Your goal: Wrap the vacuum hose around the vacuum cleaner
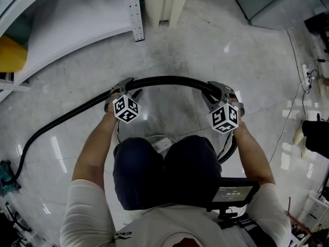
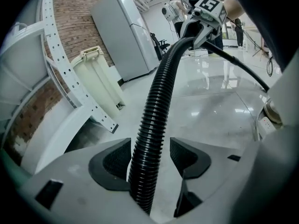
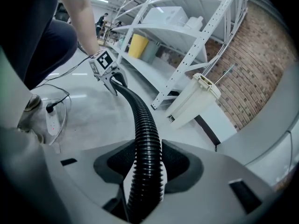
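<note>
Vacuum hose [image 1: 169, 80] spans L–R ahead of knees, arched between both grippers. R gripper [image 1: 220, 95]: jaws clamped on hose, pads pressing the ribs. L gripper [image 1: 123, 89]: jaws wide, hose passes between them w/o pad contact. Beyond L gripper the slack runs down-left along floor [image 1: 205, 35], so L hand is nearer the loose length. R end drops beside R knee. Vac body not identifiable in any view
</note>
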The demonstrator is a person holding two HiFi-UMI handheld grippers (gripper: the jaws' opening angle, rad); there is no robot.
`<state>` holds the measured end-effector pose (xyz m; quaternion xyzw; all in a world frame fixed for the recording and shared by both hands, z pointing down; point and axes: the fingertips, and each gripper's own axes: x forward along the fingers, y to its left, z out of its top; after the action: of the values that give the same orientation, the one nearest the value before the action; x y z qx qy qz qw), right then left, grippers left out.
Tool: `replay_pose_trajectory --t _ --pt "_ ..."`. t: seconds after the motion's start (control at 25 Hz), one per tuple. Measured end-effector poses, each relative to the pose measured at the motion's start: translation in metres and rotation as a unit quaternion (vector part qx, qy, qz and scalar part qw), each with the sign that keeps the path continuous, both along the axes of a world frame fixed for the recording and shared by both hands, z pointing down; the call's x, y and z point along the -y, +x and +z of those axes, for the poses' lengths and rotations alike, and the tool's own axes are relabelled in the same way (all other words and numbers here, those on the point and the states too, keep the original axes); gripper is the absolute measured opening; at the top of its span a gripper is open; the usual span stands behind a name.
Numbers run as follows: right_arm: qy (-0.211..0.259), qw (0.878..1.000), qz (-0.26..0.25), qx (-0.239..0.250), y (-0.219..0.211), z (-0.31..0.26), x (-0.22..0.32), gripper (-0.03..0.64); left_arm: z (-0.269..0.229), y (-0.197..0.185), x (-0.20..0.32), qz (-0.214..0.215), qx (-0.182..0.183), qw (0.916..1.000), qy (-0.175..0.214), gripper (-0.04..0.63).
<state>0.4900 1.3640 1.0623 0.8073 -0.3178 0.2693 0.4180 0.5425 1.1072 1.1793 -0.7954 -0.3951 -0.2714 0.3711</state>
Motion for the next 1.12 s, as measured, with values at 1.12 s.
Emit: replay_pose_trajectory --t 1.12 --pt "0.017 0.999 0.029 0.006 -0.028 -0.182 -0.005 0.178 -0.251 -0.045 0.026 -0.08 -0.024 0.9964 -0.015 0.173"
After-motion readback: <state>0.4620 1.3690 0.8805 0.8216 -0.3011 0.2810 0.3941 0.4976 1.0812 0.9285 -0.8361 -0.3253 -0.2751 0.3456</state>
